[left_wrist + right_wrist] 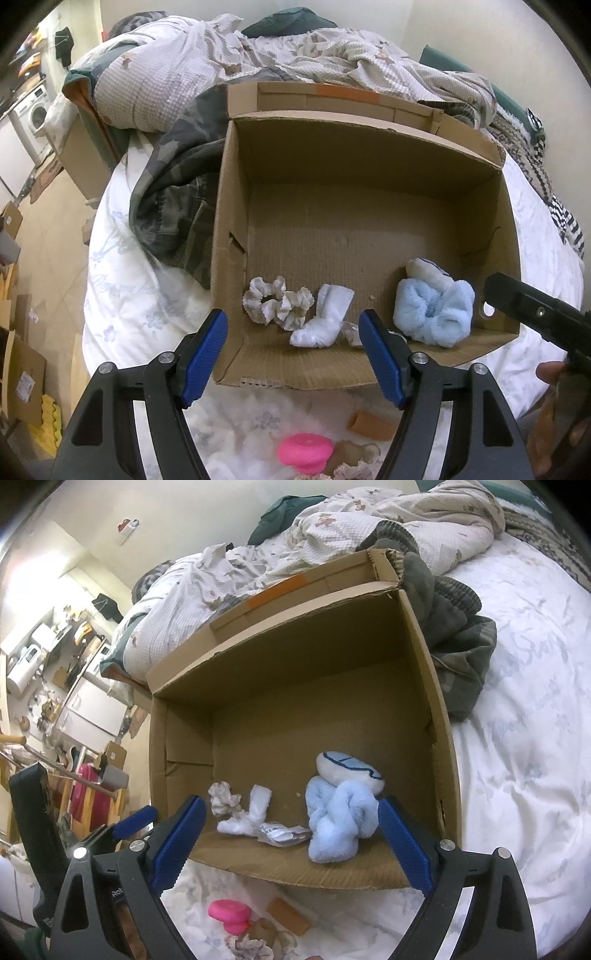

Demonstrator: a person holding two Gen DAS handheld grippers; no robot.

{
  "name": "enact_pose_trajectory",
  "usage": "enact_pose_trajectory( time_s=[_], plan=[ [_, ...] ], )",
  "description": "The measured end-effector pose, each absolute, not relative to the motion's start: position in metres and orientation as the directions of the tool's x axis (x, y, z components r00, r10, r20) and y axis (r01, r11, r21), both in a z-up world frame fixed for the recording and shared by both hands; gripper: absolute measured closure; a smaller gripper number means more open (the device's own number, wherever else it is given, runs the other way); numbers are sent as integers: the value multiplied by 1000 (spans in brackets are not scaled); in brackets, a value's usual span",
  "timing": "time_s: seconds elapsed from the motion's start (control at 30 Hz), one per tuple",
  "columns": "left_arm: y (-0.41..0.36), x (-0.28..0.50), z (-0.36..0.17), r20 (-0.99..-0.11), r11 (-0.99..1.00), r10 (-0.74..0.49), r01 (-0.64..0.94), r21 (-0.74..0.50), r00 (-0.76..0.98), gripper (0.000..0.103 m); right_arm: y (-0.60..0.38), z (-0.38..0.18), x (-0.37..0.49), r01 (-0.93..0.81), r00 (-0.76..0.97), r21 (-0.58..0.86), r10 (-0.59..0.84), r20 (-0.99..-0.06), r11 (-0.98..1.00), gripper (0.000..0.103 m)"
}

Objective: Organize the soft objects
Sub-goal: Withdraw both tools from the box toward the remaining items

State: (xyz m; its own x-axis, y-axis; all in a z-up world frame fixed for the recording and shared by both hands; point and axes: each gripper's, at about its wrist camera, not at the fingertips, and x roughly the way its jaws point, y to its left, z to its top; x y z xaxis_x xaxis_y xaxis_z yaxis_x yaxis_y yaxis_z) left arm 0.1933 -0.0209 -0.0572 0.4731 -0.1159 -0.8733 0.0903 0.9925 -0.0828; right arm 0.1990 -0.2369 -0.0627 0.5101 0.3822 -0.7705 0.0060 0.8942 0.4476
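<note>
An open cardboard box lies on the bed. Along its near wall lie a beige scrunchie, a white sock and a fluffy light-blue cloth with a white-and-blue plush behind it. My left gripper hangs open over the box's near edge, above the sock, with nothing between its fingers. My right gripper stands wide open over the same edge, holding nothing, its right pad close to the blue cloth.
On the white bedsheet in front of the box lie a pink round item, a tan block and another scrunchie. A crumpled wrapper lies in the box. A camouflage garment and rumpled bedding flank the box.
</note>
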Motion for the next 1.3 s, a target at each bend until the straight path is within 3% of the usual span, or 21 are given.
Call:
enact_pose_trajectory(
  time_s=[0.53,1.3],
  plan=[
    [9,159,-35,-858,994,-101,24,-102,503,32,-233,-60,167,7,491,398,344,-801,917,3],
    [39,102,-53,-882,997,-66,-3,-76,466,32,-230,-72,126,19,433,406,358,-827,914,3]
  ],
)
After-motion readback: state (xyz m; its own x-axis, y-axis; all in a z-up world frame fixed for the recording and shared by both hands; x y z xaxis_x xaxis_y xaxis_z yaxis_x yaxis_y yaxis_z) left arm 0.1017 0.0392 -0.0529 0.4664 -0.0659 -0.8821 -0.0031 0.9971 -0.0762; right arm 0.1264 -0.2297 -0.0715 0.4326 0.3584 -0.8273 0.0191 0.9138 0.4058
